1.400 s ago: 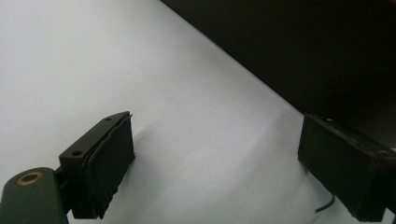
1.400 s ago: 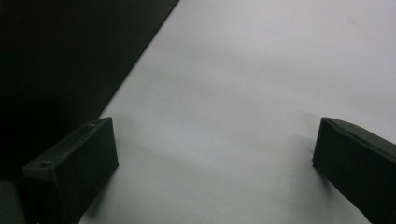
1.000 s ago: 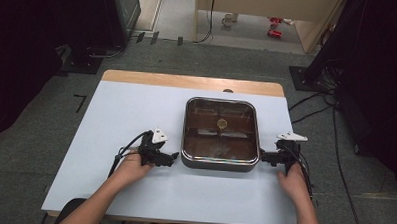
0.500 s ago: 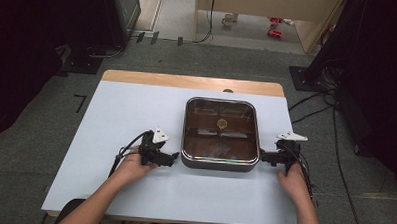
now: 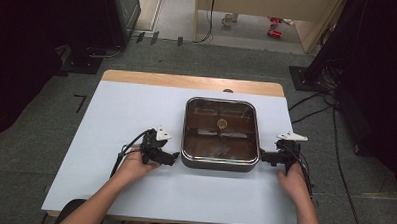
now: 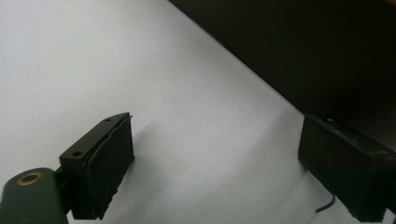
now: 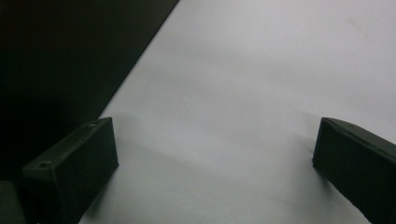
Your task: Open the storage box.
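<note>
in the high view we see a square dark pan (image 5: 220,134) sitting on the pale blue table (image 5: 111,119), a little right of the middle, with a small round piece at its centre that we cannot make out. our left gripper (image 5: 171,158) rests on the table just beside the pan's left wall and our right gripper (image 5: 263,156) just beside its right wall, both pointing inward at it. in the left gripper view the jaws stand wide with only bare table between them; they have just been closing a little, and the pan's dark side (image 6: 299,51) runs along the upper right. in the right gripper view the jaws gape too, holding nothing, the pan's wall (image 7: 60,60) at left. we judge the work barely begun: both tongs are placed, the pan is not yet gripped or lifted.
</note>
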A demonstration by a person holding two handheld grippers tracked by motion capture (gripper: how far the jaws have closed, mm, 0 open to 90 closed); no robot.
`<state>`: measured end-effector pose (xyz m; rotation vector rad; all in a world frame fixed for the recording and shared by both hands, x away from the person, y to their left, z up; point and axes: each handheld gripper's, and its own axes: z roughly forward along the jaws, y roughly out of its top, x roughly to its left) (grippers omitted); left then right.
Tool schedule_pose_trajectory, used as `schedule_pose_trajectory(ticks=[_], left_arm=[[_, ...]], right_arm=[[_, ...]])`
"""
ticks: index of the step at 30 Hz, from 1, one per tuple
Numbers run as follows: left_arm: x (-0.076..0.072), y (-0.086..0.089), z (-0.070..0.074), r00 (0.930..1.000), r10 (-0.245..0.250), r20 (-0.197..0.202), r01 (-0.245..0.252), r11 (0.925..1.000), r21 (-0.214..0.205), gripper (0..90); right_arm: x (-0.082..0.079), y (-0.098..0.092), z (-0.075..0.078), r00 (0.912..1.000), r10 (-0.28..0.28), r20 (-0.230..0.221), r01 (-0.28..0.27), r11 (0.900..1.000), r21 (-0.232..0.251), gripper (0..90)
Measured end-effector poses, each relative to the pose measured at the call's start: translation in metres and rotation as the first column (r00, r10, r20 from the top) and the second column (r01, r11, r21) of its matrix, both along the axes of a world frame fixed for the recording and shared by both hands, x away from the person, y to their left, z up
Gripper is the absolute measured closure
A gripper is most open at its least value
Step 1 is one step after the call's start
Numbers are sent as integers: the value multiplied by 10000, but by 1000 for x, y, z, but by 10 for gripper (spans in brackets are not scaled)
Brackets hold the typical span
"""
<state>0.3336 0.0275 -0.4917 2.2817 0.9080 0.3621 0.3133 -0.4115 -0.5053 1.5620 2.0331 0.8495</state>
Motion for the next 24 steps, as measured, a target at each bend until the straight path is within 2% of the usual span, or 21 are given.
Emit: schedule_pose_trajectory(ticks=[7, 11, 12, 15, 18, 20, 22, 24], left_arm=[[3, -3, 5, 9989, 27, -461, -9, 9992, 391, 149], [5, -2, 7, 9978, -72, -662, 98, 9992, 384, 152], [6, -1, 8, 9965, -141, -821, 172, 9991, 377, 155], [7, 1, 10, 9964, -172, -826, 211, 9987, 464, 216], [10, 5, 14, 9917, -244, -1262, 295, 9988, 388, 231], [12, 6, 18, 9840, -366, -1741, 407, 9990, 200, 231], [12, 6, 24, 9803, -592, -1883, 614, 9981, 59, 230], [10, 5, 29, 9794, -801, -1856, 821, 9966, 30, 225]], right_arm=[[0, 0, 0, 10000, 1, -1, -1, 10000, 3, 0], [0, 0, 0, 10000, 1, -2, -1, 10000, 4, 0], [0, 0, 0, 10000, 3, 1, -3, 10000, 3, 0], [0, 0, 0, 10000, 0, -2, 0, 10000, 4, 0], [0, 0, 0, 10000, 3, 0, -3, 10000, 4, 0], [0, 0, 0, 10000, 1, -3, -1, 10000, 6, 0], [0, 0, 0, 10000, 1, -3, -1, 10000, 6, 0], [0, 0, 0, 10000, 1, -4, -1, 10000, 5, 0]])
